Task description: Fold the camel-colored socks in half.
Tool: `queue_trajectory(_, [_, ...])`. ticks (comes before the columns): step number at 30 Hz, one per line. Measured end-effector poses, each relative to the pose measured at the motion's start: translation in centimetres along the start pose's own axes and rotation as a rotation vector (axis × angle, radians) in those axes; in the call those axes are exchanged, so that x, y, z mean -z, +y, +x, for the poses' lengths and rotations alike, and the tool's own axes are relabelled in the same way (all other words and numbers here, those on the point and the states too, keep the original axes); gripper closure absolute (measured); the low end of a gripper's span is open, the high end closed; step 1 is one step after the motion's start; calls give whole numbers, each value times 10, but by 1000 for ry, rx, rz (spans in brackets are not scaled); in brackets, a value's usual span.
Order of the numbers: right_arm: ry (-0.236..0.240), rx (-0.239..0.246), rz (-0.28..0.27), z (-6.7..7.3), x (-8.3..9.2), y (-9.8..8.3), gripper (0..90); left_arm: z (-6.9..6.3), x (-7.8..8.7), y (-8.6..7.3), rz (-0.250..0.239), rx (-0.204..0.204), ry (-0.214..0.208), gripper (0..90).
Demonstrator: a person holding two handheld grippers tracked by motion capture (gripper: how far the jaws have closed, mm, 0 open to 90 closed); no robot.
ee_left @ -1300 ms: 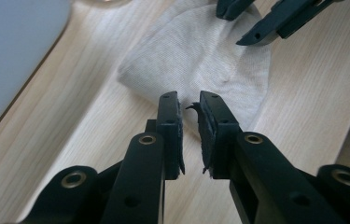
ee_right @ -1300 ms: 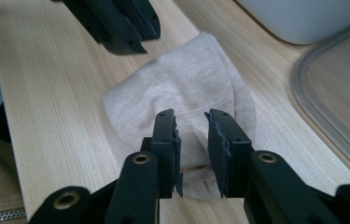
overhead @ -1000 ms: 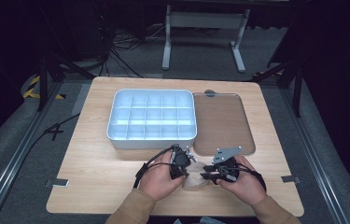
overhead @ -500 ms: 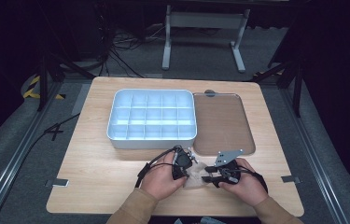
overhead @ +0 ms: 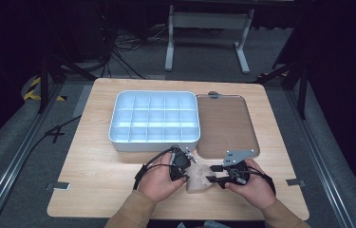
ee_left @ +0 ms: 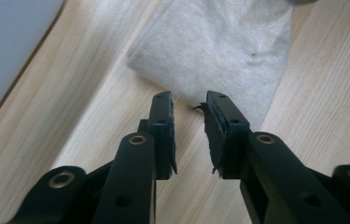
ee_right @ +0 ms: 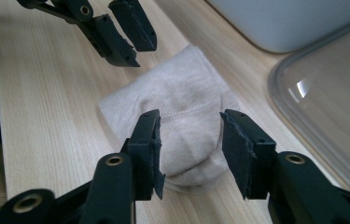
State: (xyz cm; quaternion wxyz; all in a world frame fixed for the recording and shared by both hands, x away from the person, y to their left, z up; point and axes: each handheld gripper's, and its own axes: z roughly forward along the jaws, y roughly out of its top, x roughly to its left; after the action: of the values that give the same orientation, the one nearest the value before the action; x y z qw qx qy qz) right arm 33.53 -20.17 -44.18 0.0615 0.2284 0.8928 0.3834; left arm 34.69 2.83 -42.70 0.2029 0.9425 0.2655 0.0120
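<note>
A folded beige sock point(overhead: 198, 179) lies on the wooden table near its front edge, between my two hands. My left gripper point(overhead: 186, 175) points at it from the left. In the left gripper view its jaws point(ee_left: 189, 105) stand a little apart with nothing between them, and the sock point(ee_left: 219, 51) lies just ahead; they have just been opening. My right gripper point(overhead: 212, 176) comes in from the right. Its jaws point(ee_right: 190, 116) stand open on either side of the sock's rounded end point(ee_right: 172, 84) without pressing on it; they too have just been opening. The left gripper point(ee_right: 137, 53) hovers beyond the sock.
A white tray with several compartments point(overhead: 154, 142) sits behind the hands at mid-table. A clear brownish lid point(overhead: 225, 123) lies flat to its right, close to my right gripper. The table's front edge is just under the forearms.
Both hands stay in place around the sock. The jaws of each gripper stand slightly wider than before, and the sock rests flat on the table.
</note>
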Motion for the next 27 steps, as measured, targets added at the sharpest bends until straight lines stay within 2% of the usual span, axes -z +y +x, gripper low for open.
queue_trajectory(4, [-6,-8,-15,1,5,4,615,2,7,-4,-10,11,-7,686])
queue_trajectory(8, [-2,-25,-27,3,8,8,683,4,14,-8,-21,43,-30,649])
queue_trajectory(10, [5,-39,-32,5,8,9,732,4,18,-11,-25,61,-22,637])
queue_trajectory(14, [16,-60,-41,11,2,11,775,5,23,-24,-43,82,-8,619])
queue_trajectory(20, [36,-89,-51,16,-13,9,751,10,23,-37,-51,93,21,604])
queue_trajectory(25, [40,-63,-76,21,-20,11,743,12,22,-38,-57,97,21,593])
queue_trajectory(27, [53,-36,-86,25,-23,13,724,12,21,-39,-57,92,27,593])
